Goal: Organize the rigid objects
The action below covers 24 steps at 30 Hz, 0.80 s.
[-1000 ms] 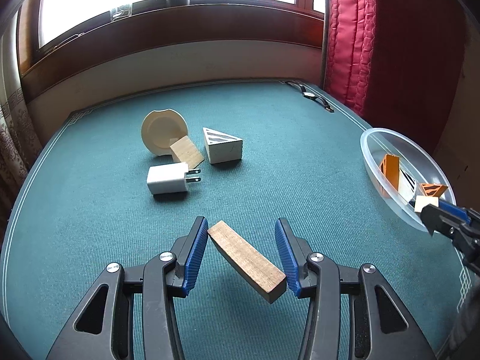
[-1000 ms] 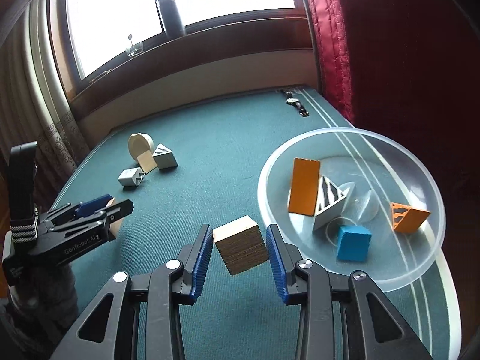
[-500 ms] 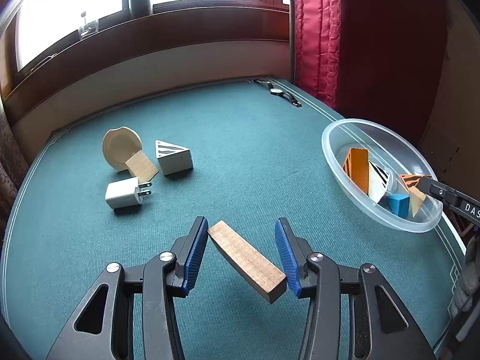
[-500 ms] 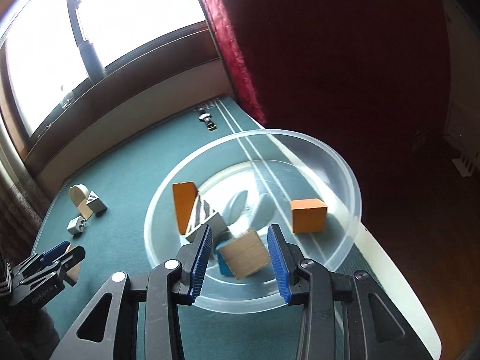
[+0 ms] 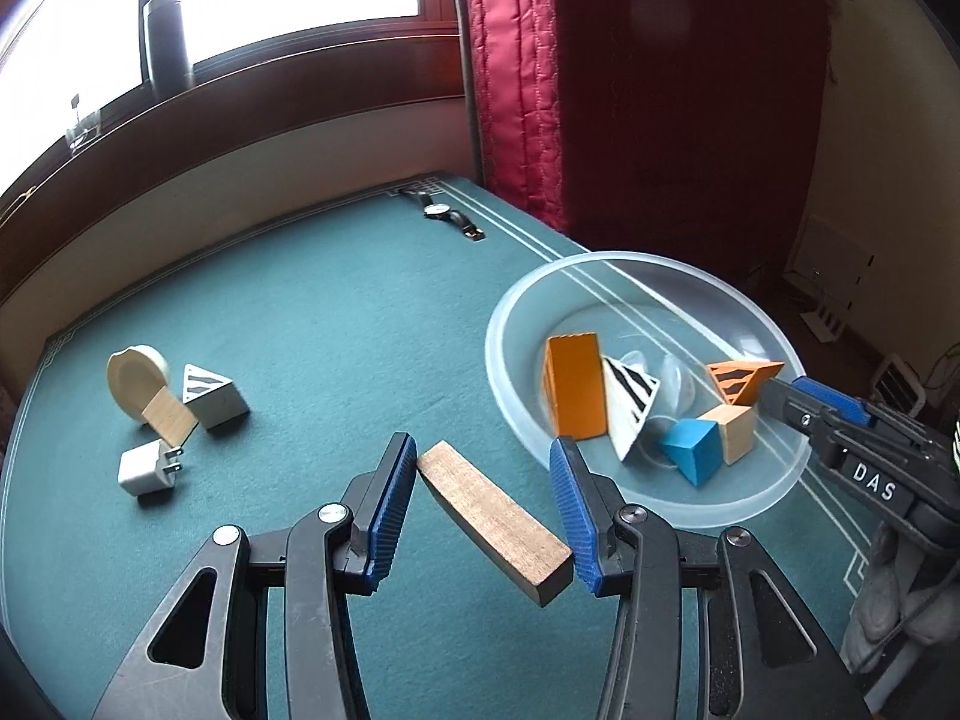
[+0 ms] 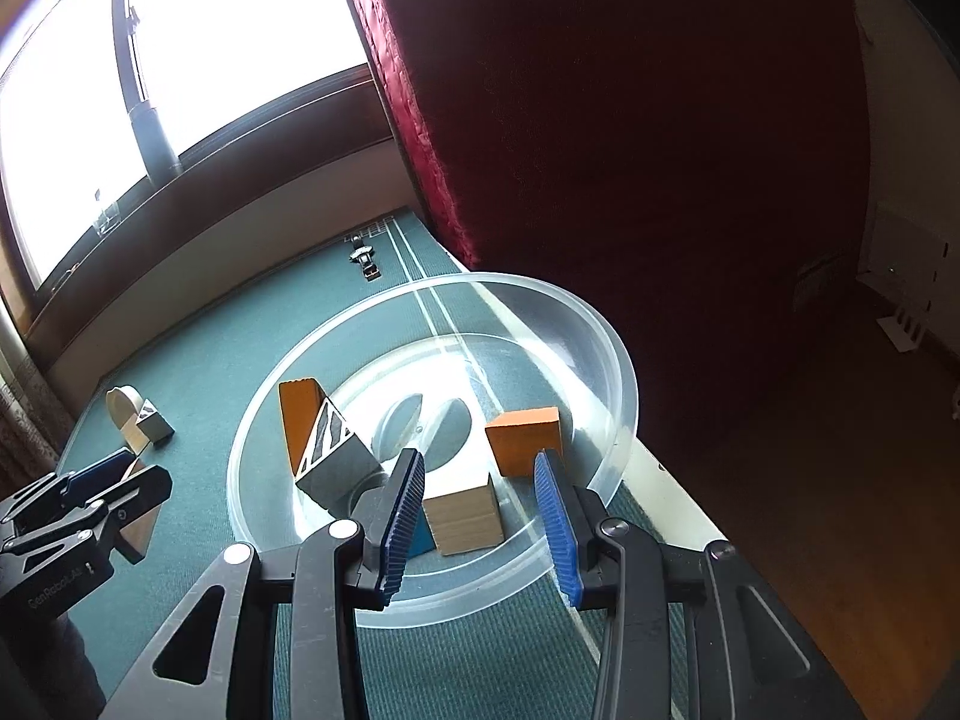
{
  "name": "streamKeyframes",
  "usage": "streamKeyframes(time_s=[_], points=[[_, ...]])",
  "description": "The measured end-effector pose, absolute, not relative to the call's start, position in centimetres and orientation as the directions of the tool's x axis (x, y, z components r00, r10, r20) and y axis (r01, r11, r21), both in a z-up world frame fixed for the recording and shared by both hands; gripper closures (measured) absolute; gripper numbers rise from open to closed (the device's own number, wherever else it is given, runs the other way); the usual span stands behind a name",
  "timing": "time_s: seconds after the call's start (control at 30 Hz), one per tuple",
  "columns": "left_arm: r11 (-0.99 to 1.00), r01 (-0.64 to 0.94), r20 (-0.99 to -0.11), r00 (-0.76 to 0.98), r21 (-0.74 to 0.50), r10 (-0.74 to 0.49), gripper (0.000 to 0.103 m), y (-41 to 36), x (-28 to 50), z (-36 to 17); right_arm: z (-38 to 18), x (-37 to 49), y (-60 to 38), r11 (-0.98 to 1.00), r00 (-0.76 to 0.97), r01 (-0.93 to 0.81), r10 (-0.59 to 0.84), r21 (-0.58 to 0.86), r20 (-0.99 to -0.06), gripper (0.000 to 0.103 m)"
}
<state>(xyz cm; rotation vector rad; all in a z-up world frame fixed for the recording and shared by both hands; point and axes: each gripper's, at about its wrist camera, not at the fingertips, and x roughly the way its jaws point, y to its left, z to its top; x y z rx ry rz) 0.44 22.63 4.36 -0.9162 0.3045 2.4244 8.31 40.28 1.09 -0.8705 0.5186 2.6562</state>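
Note:
My left gripper [image 5: 483, 447] is shut on a brown wooden plank [image 5: 492, 519], which sits slantwise between the blue pads above the green table, just left of the clear plastic bowl [image 5: 636, 258]. My right gripper [image 6: 478, 459] hangs over the bowl's [image 6: 624, 396] near side, its jaws apart. A pale wooden cube [image 6: 465, 519] lies on the bowl floor between them with a gap to the right pad. From the left wrist view the cube [image 5: 737, 432] rests against a blue block [image 5: 690, 450], beside an orange block [image 5: 573, 387] and two striped wedges.
On the table's left lie a white charger [image 5: 147, 471], a round wooden piece [image 5: 132, 375], a small wooden tile [image 5: 168, 417] and a striped grey wedge [image 5: 210, 396]. A wristwatch [image 5: 441, 213] lies at the far edge. The bowl stands near the right edge, by a red curtain.
My right gripper carried the cube over the bowl and let it go; the cube now lies inside. My left gripper swung right toward the bowl, still gripping the plank.

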Motion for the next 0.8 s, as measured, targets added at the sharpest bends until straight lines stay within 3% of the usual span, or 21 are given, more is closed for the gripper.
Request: streamKeyframes(time_s=[0.4,0.47,0.53,0.8], points=[[-0.806,-0.589,-0.648,-0.595,-0.051,0.475,0.055,28.0,-1.0,4.2,1.1,8.4,40.9,-0.889,-0.775,-0.377,0.148,0.261,-0.615,0.062],[-0.801,-0.592,-0.656,-0.572,-0.085,0.492,0.049,28.5,-1.5,4.2,1.0,8.4,40.8,-0.889,-0.775,-0.376,0.148,0.260,-0.615,0.062],[-0.799,-0.589,-0.664,-0.551,-0.119,0.505,0.031,28.5,-1.9,4.1,1.0,8.4,40.8,-0.890,-0.774,-0.376,0.147,0.260,-0.616,0.062],[-0.836,-0.531,-0.677,-0.566,-0.138,0.470,0.029,26.6,-2.6,3.5,1.0,8.3,40.6,-0.892,-0.775,-0.373,0.147,0.257,-0.615,0.060]])
